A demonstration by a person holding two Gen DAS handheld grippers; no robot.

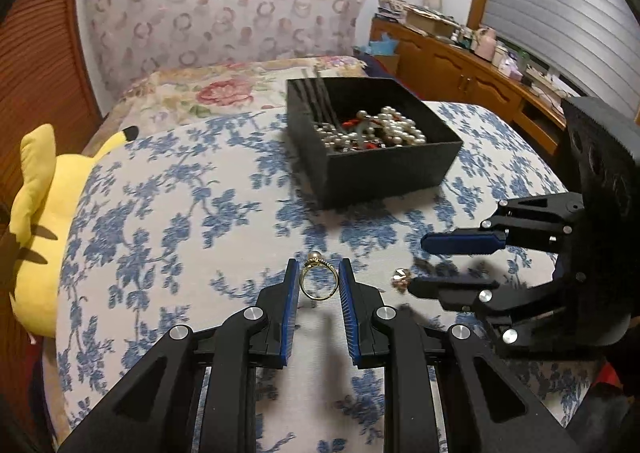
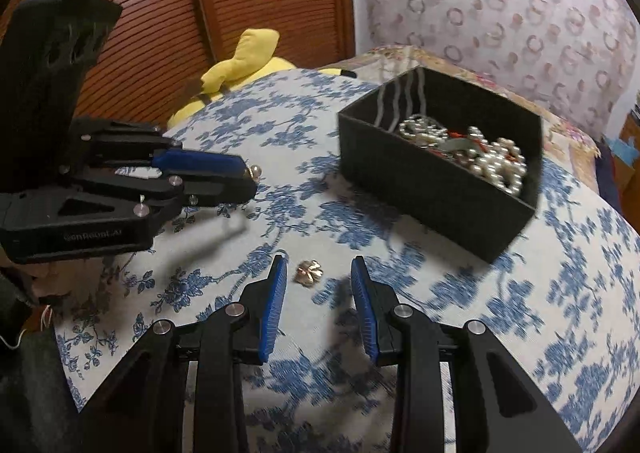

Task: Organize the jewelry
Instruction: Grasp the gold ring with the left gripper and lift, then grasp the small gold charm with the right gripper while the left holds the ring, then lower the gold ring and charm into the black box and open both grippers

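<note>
**Ring gripped on the left, a small gold piece waiting between the right jaws**

From the left wrist view, we saw the left gripper [image 1: 319, 280] closed narrowly on a gold ring [image 1: 316, 280] topped with a pearl. The blue pads pressed the band from both sides, so the ring stood upright on edge with its pearl pointing to the far side. It appeared lifted off the blue-flowered bedspread [image 1: 180, 221], with its shadow lying below it on the cloth. We judged that holding the band by its sides kept the pearl clear of the pads and left the ring ready to be dropped into the black box [image 1: 384, 169], which sat farther off and a little to the right, already filled with pearl strands [image 1: 394, 129] and some dark hairpins. A yellow plush toy [image 1: 40, 213] lay at the far left edge of the bed. The right gripper [image 1: 416, 265] reached in from the right, with a small gold ornament [image 1: 401, 275] just beside its tips.

From the right wrist view, the right gripper [image 2: 319, 277] stood partly open and held nothing. The gold ornament [image 2: 308, 271] lay flat on the bedspread [image 2: 560, 333] between the two tips, nearer the left pad, with neither pad touching it. We took this straddling stance as a line-up for a pinch. The box [image 2: 432, 189] stood farther off to the right. The left gripper [image 2: 250, 177] entered from the left, and the ring's pearl [image 2: 255, 171] peeked out at its tips.
</note>
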